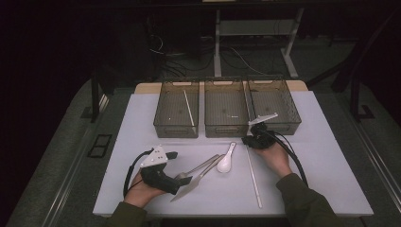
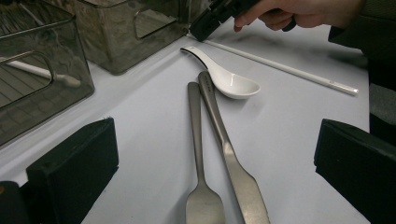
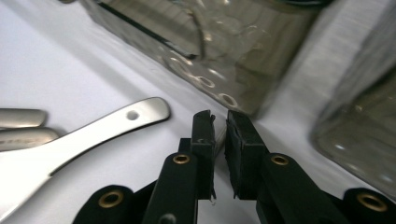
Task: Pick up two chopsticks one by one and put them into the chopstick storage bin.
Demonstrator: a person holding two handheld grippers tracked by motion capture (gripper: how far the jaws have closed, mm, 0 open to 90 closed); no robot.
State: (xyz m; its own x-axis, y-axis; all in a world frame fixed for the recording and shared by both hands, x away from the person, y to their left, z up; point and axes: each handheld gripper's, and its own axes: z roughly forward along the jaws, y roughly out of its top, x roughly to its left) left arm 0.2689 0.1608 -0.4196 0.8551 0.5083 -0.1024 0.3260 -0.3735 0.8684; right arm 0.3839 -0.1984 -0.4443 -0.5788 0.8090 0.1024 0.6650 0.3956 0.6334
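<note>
White chopstick (image 1: 253,175) end between right gripper (image 3: 220,122) pads.

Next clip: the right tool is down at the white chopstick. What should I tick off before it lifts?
1. Right tool jaws straddle the white chopstick's far end: ok.
2. Pads pressing firmly on it: cannot tell.
3. White spoon lies apart from the chopstick: ok.
4. Left tool open, away from the chopstick: ok.
5. Left bin, holding a matching chopstick, has room: ok.
</note>
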